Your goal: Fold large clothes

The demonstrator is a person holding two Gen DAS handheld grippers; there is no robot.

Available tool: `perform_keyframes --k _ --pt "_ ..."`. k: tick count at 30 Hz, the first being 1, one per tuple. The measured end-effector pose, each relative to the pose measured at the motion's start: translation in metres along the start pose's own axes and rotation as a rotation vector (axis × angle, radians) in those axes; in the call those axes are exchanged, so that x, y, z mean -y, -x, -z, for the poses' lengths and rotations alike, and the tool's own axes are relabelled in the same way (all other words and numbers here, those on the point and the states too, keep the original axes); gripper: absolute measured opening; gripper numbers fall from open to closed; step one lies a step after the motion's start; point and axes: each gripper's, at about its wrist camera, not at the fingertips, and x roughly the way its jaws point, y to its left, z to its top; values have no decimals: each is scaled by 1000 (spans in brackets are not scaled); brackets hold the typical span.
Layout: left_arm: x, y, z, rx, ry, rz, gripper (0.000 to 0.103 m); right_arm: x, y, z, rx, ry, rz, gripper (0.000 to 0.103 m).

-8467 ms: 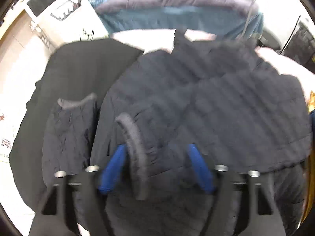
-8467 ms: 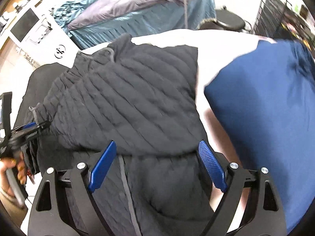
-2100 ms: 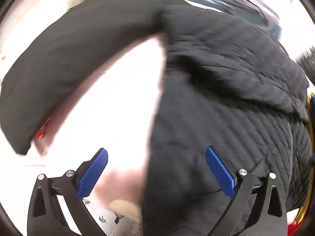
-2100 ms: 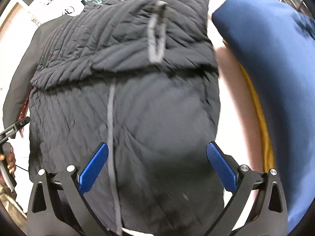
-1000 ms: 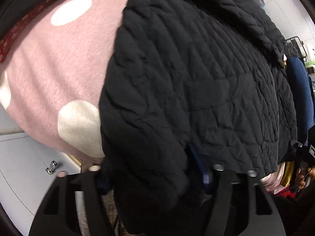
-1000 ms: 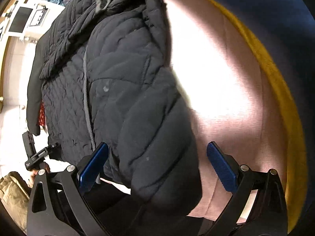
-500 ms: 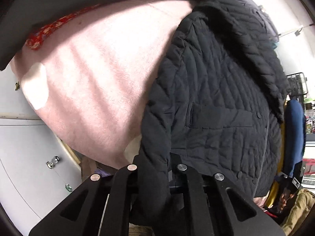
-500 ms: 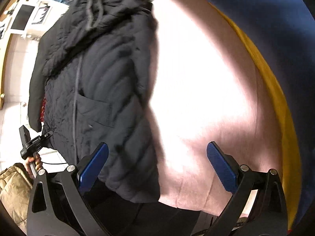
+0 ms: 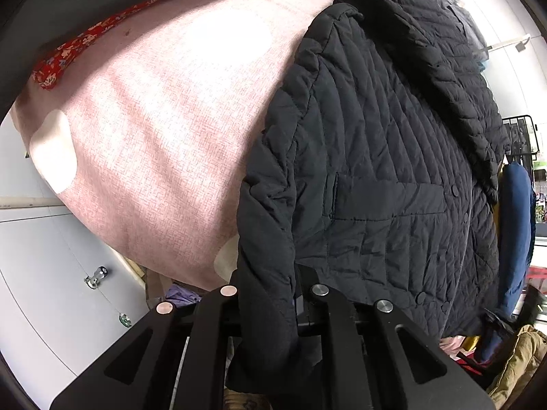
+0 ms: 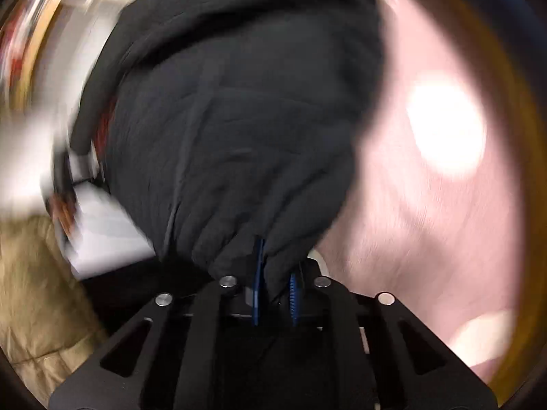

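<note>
Your left gripper (image 9: 270,294) pinches the black quilted jacket's (image 9: 393,157) hem at bottom centre; the jacket fills the right, pink spotted cover (image 9: 164,109) the left.

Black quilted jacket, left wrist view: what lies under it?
The black quilted jacket lies on a pink cover with pale spots. Whatever the cover carries beneath the jacket's body is hidden by it.

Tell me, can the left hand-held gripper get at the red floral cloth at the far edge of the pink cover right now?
Probably not as things stand. The left hand-held gripper is shut on the black quilted jacket's hem, and the red floral cloth lies apart across the pink cover. It would have to let go first.
</note>
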Motion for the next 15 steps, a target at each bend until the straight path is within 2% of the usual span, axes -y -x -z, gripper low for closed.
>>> perform_keyframes --k 2,4,6,8,9,10,11,12,13,15 --pt "-2 0 -1 -12 -11 0 13 -29 14 -1 -31 144 116 11" --pt "-4 -1 -2 -25 -14 3 14 -43 6 3 -112 238 201 11" --pt "-6 -4 -4 -37 -18 -1 14 -23 -26 13 -265 140 144 13" --pt "-8 -6 -6 -52 -23 -5 15 -1 -47 20 -324 36 118 24" --pt "-9 -6 -7 -60 -21 -2 17 8 -51 23 -324 -21 108 29" --pt "-11 -5 -8 -62 -19 2 18 20 -48 26 -291 -102 67 44" --pt "-12 -2 -9 -61 -20 7 19 32 -40 30 -228 -194 12 68" --pt "-12 1 -8 -58 -25 12 19 41 -33 32 -181 -256 -16 79" --pt "-14 2 -7 -55 -31 16 20 55 -22 37 -116 -350 -55 87" --pt "-18 2 -7 -57 -33 30 20 82 -14 48 -64 -495 -149 87"
